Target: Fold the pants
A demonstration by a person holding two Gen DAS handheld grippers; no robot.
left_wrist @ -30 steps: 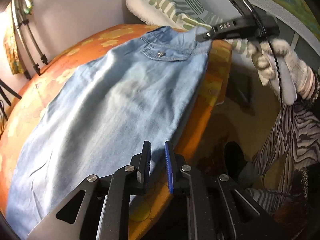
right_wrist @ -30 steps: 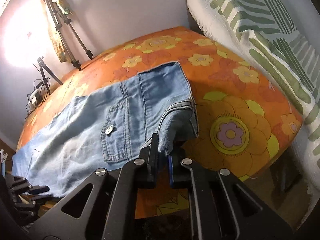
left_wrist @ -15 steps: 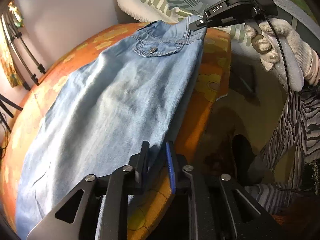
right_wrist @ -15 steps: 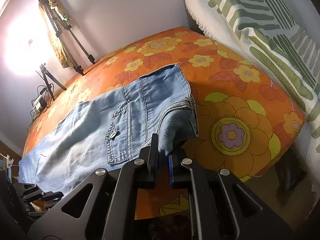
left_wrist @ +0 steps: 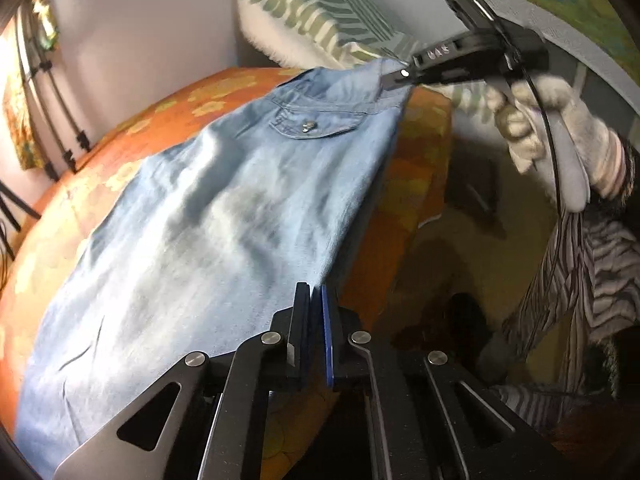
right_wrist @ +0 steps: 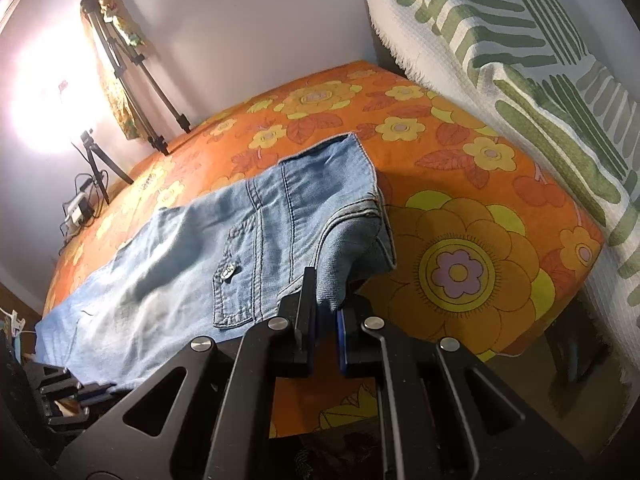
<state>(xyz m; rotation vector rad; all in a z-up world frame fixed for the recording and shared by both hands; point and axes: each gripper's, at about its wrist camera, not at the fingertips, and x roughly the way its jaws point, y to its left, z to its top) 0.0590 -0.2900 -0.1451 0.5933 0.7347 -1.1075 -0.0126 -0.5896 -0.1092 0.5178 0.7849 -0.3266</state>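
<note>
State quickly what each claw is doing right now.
Left claw: just closed on the edge of the jeans.
Right claw: closed on the jeans' waistband corner.

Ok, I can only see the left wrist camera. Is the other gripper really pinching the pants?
Observer: Yes. The right wrist view shows the right gripper shut on a bunched corner of the pants at the waistband.
Child: What's next to that corner?
Observer: A big yellow flower with a purple middle, printed on the orange bedspread.
Child: Anything on the floor?
Observer: A small box with cables, by the tripod legs.
</note>
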